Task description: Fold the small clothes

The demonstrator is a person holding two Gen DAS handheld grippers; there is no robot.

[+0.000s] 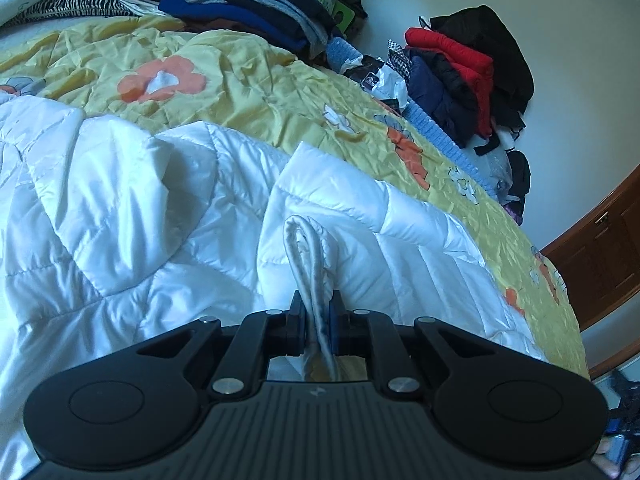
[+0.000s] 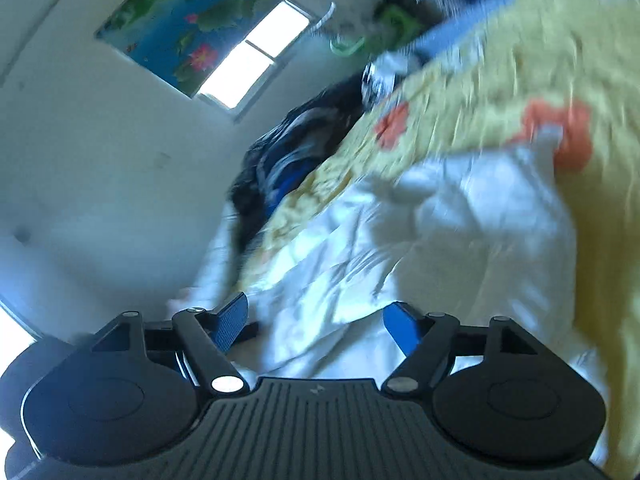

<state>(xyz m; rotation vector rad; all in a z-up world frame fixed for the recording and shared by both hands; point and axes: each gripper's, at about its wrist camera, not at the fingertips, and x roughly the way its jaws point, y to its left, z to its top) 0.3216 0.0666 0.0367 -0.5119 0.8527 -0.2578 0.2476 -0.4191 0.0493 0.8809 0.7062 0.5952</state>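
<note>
A white quilted puffer jacket (image 1: 120,208) lies spread on a yellow flowered bedspread (image 1: 248,80). My left gripper (image 1: 318,312) is shut on the jacket's ribbed cuff or hem edge (image 1: 306,248), which stands up between the jaws. In the right wrist view, which is blurred, my right gripper (image 2: 318,320) is open, its blue-padded fingers (image 2: 230,320) on either side of a part of the white jacket (image 2: 440,220); I cannot tell whether they touch it.
Folded dark and blue clothes (image 1: 256,4) are stacked at the far side of the bed. A heap of red, navy and black coats (image 1: 468,72) lies beyond the bed's right edge. A wooden cabinet (image 1: 600,248) is at right. A window (image 2: 256,56) and wall picture (image 2: 188,16) show.
</note>
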